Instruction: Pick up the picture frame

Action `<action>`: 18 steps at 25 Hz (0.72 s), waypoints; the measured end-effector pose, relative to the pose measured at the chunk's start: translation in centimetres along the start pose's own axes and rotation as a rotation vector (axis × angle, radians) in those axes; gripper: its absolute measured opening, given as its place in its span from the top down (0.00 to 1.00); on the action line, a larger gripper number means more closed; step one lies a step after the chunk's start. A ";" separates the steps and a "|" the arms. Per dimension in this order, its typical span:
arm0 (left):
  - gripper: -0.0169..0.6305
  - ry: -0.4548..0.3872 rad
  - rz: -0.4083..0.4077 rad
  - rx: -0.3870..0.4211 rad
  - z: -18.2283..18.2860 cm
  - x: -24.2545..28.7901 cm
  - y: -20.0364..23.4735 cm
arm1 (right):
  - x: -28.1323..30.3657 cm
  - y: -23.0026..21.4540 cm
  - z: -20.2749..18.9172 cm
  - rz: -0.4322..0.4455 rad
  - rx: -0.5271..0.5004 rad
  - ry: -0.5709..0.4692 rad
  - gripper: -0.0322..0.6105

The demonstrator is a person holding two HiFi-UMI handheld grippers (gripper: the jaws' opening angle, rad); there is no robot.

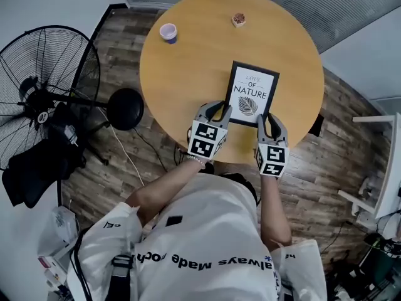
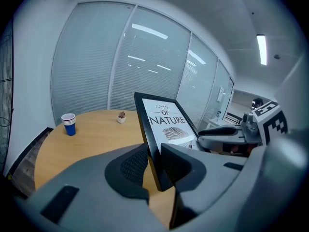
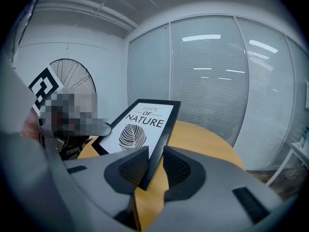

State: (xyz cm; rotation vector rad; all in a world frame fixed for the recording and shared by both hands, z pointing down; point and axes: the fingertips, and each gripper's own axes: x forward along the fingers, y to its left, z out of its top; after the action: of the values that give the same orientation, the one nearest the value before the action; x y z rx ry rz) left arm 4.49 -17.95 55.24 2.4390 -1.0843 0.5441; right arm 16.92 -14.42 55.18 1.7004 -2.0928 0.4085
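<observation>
A black picture frame (image 1: 251, 94) with a white print of a leaf hangs above the round wooden table (image 1: 188, 68), its near edge toward me. My left gripper (image 1: 217, 110) is shut on the frame's near left corner, and my right gripper (image 1: 269, 122) is shut on its near right corner. In the left gripper view the frame (image 2: 161, 124) stands tilted up between the two pads (image 2: 136, 166). In the right gripper view the frame (image 3: 140, 129) sits clamped by its right edge between the pads (image 3: 133, 167).
A stack of blue paper cups (image 1: 168, 32) and a small potted plant (image 1: 238, 20) stand at the table's far side. A black standing fan (image 1: 44, 93) and a black stool (image 1: 125, 108) are on the floor at the left. Glass walls with blinds surround the room.
</observation>
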 end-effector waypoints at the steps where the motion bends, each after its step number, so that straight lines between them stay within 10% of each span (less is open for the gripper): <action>1: 0.82 -0.005 -0.001 0.002 0.2 -0.1 -0.1 | -0.2 -0.1 0.1 -0.003 0.000 -0.002 0.78; 18: 0.82 -0.077 -0.021 0.025 3.0 -4.1 -2.2 | -4.5 0.6 3.4 -0.022 -0.002 -0.082 0.78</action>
State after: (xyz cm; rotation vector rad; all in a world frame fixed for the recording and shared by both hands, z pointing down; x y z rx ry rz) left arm 4.15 -15.69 50.18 2.5085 -1.0870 0.4629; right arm 16.63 -12.09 50.02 1.7655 -2.1287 0.3346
